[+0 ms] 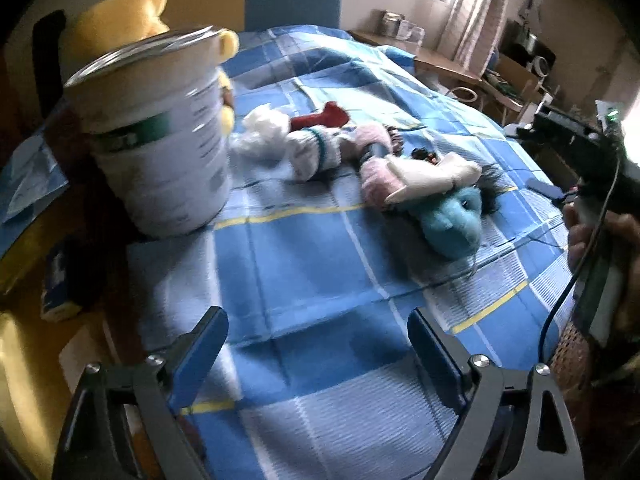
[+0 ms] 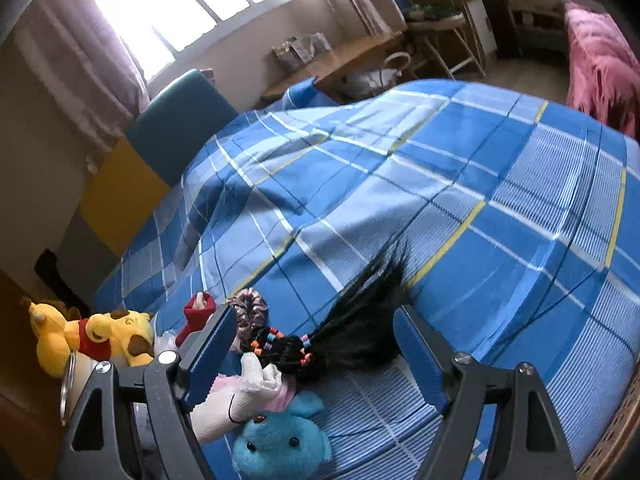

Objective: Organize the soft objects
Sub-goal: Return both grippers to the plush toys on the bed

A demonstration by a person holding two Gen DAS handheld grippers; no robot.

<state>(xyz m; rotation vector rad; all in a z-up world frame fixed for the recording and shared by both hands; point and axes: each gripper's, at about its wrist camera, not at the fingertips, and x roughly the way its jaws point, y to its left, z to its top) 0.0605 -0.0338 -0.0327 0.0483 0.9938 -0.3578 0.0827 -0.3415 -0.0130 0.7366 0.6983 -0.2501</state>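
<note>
Soft toys, socks and a black wig (image 2: pixel 356 320) lie heaped on the bed beside the tin can (image 1: pixel 160 140). Approach step, by my reading: your left tongs (image 1: pixel 316 332) and right tongs (image 2: pixel 316 332) gape empty. Next, close on one item.

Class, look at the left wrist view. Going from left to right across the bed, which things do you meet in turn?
White tin → white crumpled cloth → red sock → white sock with green stripe → blue plush toy
</note>
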